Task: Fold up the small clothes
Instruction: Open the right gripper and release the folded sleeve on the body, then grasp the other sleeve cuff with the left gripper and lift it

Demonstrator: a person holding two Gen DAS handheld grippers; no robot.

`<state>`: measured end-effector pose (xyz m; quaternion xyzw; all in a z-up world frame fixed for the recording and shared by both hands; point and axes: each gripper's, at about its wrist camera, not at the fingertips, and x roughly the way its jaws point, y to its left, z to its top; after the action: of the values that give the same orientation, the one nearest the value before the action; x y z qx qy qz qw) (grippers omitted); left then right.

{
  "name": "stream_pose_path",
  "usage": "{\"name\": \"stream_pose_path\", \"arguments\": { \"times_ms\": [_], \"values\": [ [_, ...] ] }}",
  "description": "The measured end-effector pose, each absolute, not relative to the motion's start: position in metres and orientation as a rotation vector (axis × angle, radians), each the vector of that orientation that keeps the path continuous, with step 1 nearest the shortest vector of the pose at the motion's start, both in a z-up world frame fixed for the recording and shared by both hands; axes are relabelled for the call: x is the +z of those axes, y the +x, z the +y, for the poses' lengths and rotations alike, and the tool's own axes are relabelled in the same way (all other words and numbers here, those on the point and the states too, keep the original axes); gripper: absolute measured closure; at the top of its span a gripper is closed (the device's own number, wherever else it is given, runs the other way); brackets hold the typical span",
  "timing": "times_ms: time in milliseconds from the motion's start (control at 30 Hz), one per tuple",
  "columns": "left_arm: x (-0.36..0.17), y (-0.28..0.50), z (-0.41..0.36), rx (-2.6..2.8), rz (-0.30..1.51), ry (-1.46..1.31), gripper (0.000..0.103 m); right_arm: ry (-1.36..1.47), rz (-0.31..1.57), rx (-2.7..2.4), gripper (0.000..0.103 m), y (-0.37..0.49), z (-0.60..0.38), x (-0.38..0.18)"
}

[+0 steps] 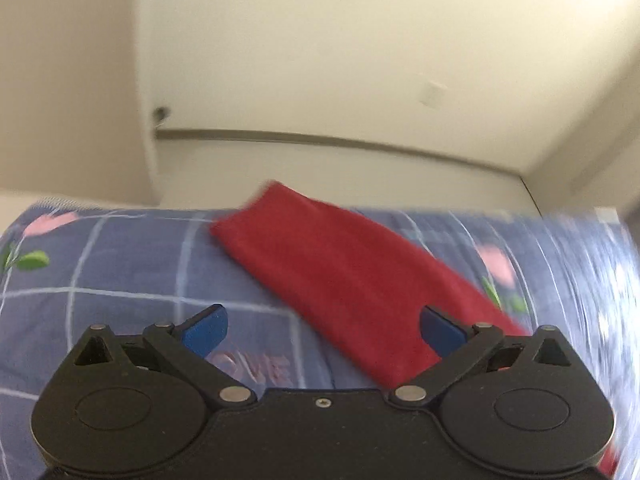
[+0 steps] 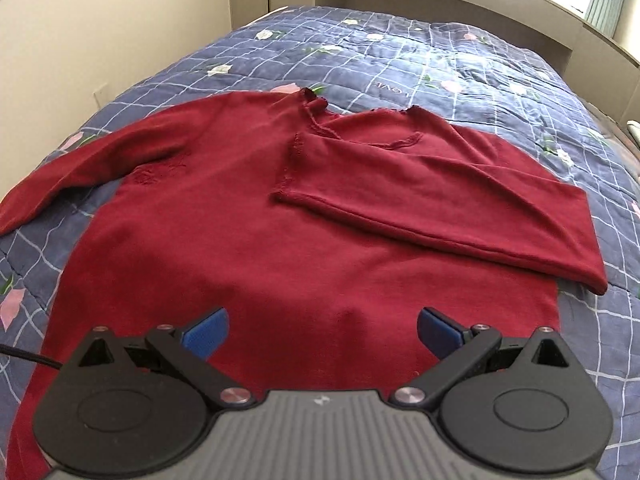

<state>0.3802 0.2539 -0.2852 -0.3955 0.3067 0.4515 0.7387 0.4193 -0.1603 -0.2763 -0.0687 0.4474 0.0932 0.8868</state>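
A blue quilt [image 2: 460, 72] stitched "LOVE" bears a red top [image 2: 248, 216]; both grippers' jaws released.

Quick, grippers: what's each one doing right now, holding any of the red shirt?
Left gripper: open, empty, above the red shirt sleeve.
Right gripper: open, empty, over the shirt's lower body.

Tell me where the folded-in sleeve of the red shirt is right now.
In the right wrist view, the folded sleeve lies across the red shirt's chest on the picture's right, its cuff near the middle just below the collar.
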Motion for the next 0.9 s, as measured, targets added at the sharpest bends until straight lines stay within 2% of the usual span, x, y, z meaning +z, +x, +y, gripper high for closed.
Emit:
{"name": "stream_pose_path", "arguments": {
  "times_ms": [67, 133, 200, 267, 567, 900],
  "values": [
    [-0.289, 0.379, 0.265, 1.049, 0.684, -0.903, 0.049, -0.146, 0.931, 0.192, 0.0, 0.419, -0.158, -0.277],
    [-0.294, 0.38, 0.275, 1.06, 0.698, -0.936, 0.074, -0.147, 0.934, 0.193, 0.0, 0.419, -0.156, -0.277],
    [-0.296, 0.381, 0.282, 1.06, 0.692, -0.951, 0.08, -0.147, 0.937, 0.192, 0.0, 0.417, -0.154, -0.278],
    [-0.294, 0.383, 0.284, 1.059, 0.678, -0.929, 0.1, -0.142, 0.942, 0.191, 0.0, 0.416, -0.154, -0.279],
    [-0.245, 0.412, 0.269, 0.956, 0.52, -0.638, 0.103, -0.091, 0.943, 0.153, 0.0, 0.412, -0.168, -0.277],
    [-0.132, 0.477, 0.195, 0.545, 0.21, -0.434, 0.103, -0.02, 0.907, 0.075, 0.0, 0.411, -0.201, -0.264]
  ]
}}
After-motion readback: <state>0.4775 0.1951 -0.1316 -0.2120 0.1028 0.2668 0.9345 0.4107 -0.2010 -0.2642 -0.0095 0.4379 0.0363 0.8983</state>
